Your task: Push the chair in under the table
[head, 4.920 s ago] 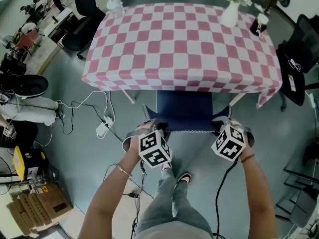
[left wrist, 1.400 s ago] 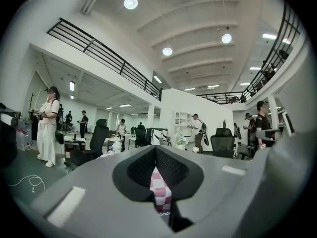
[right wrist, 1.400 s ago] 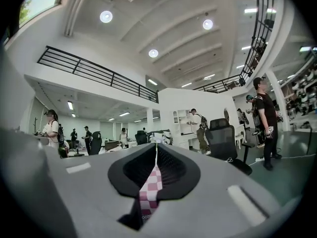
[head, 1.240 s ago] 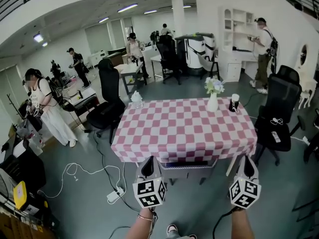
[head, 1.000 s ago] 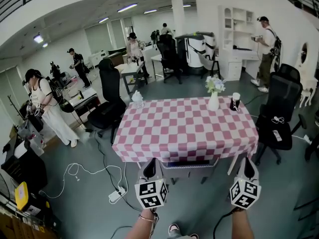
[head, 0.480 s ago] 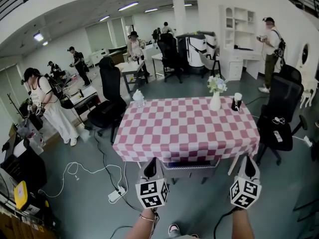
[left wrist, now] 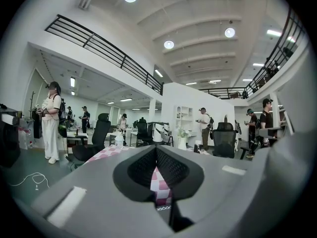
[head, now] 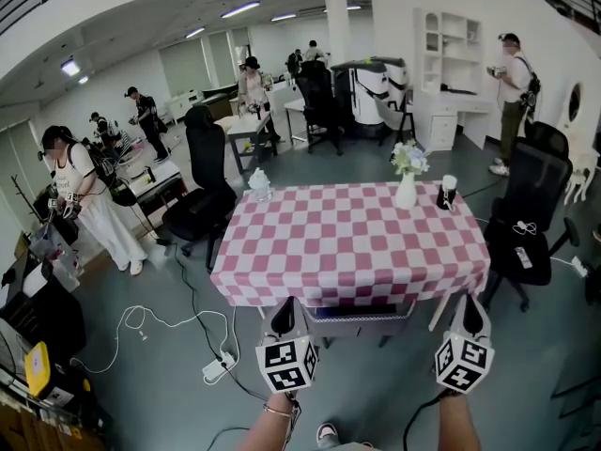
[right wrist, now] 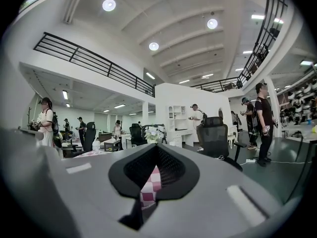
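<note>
The table [head: 282,285] wears a pink-and-white checked cloth and stands straight ahead in the head view. The chair [head: 354,318] sits tucked beneath its near edge, with only the top of its back and its legs showing. My left gripper [head: 282,303] hangs level in front of the table's near left corner, jaws shut and empty. My right gripper [head: 470,301] is level off the near right corner, also shut and empty. Neither touches the chair. In the gripper views the left gripper [left wrist: 156,148] and the right gripper [right wrist: 157,147] show closed jaws with checked cloth behind them.
A flower vase [head: 406,178], a dark cup [head: 446,194] and a clear jar [head: 260,186] stand on the table. A black office chair [head: 524,216] is at the right, another [head: 203,195] at the left. White cables and a power strip [head: 216,369] lie on the floor. Several people stand around.
Several seconds ago both grippers were at the chair's back in a downward view; now they hang apart from it. Over the last second only a person at the back right shifted.
</note>
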{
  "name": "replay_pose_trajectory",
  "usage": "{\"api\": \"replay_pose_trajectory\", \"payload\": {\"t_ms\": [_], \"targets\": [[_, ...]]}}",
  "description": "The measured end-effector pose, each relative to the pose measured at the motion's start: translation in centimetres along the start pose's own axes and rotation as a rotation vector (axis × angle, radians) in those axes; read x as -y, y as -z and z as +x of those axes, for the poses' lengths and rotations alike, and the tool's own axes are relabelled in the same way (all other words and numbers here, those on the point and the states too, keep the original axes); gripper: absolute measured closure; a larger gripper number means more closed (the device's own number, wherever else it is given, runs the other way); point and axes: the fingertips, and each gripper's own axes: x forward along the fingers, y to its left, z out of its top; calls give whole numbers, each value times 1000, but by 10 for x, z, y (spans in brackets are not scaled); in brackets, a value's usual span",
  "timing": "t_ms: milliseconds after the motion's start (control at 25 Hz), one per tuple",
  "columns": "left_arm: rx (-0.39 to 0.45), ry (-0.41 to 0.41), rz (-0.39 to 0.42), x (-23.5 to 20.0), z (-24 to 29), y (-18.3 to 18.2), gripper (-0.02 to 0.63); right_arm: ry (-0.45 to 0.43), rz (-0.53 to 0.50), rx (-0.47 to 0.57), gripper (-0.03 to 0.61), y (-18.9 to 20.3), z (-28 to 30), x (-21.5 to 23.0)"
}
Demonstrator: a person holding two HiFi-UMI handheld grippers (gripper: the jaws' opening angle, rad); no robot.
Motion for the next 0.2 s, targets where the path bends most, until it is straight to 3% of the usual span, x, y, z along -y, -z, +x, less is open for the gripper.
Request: {"api": "replay_pose_trajectory", "payload": {"t_ms": [200], "targets": [[-4, 6, 3, 1, 3, 3, 613, -9, 19, -9, 571, 3, 2, 1]]}}
